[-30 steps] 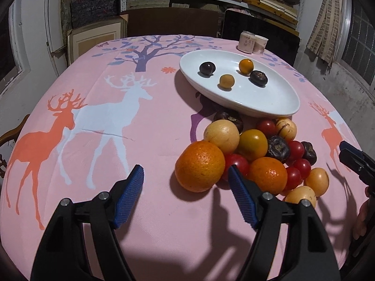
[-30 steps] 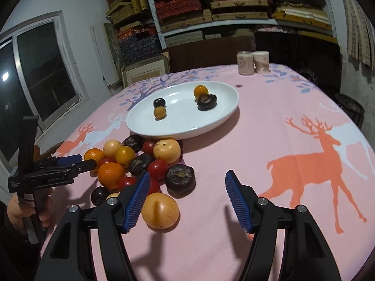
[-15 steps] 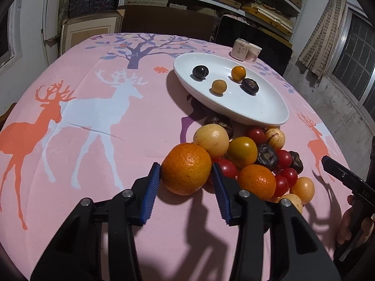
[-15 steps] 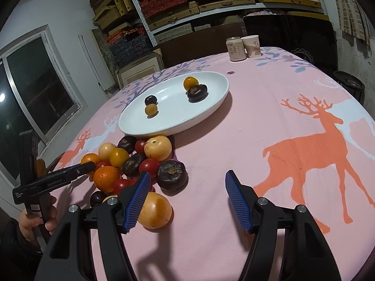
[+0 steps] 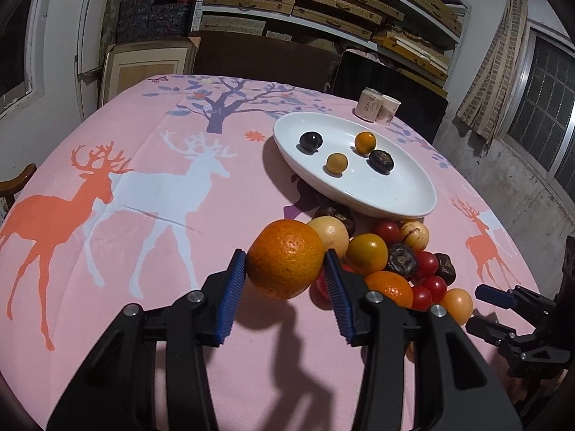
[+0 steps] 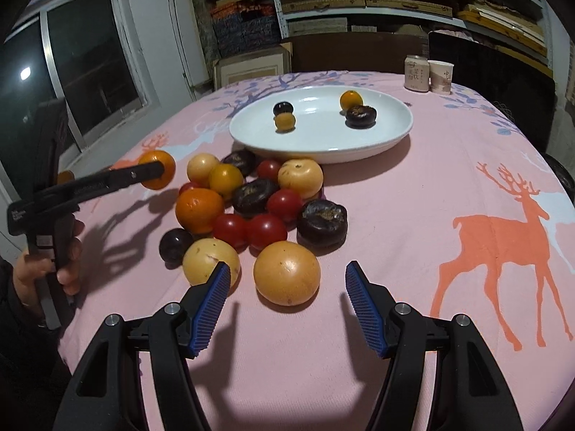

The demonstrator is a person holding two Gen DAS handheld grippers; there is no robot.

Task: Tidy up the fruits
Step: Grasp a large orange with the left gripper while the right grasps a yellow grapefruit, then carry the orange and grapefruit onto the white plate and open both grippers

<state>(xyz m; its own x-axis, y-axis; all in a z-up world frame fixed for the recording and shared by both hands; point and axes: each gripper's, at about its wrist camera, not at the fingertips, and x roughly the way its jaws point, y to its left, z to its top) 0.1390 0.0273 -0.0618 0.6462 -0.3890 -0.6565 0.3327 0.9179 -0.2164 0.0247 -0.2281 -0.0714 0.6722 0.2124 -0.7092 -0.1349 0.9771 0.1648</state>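
My left gripper (image 5: 285,276) has just closed on the big orange (image 5: 285,264) and holds it clear of the cloth, left of the fruit pile (image 6: 258,212) near the table's front edge. Next I'd carry it to the white plate (image 5: 406,199) mid-table. My right gripper (image 6: 285,289) hangs open before a yellow-orange fruit (image 6: 286,273), whose underside I can't see.

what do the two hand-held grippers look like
Both match: the left hand-held gripper and the right hand-held gripper have matte black plastic arms with silver rivets and ribbed blue pads. White lettering marks the left one's side. A dark sleeve shows at the wrist.
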